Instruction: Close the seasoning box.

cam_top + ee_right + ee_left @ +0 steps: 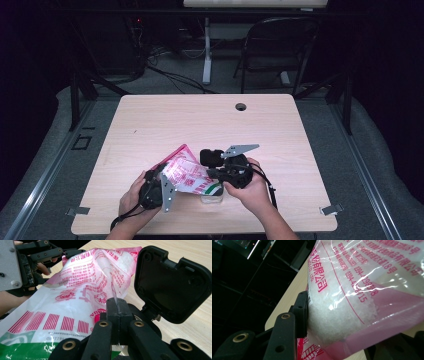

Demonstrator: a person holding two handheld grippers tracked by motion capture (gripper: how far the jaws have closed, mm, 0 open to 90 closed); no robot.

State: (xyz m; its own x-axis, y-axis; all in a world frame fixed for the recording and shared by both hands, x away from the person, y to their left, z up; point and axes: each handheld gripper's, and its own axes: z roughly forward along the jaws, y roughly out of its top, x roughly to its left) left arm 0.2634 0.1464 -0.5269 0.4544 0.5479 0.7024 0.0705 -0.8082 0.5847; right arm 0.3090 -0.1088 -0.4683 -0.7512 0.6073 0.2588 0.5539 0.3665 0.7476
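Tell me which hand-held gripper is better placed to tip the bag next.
Probably the left hand-held gripper: it clamps the bag's filled pink end. The right pinches only thin film above a clear container.

I'm reading pink print on the clear bag: Chinese characters "有限公司", "CO. LTD.", digits "0394-", partly "298…8", and "18号". On the bag's green band I'm making out no legible wording.

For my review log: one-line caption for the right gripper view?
Right gripper fingers pinch a fold of the pink-printed bag of white granules, with the left gripper at the bag's far end.
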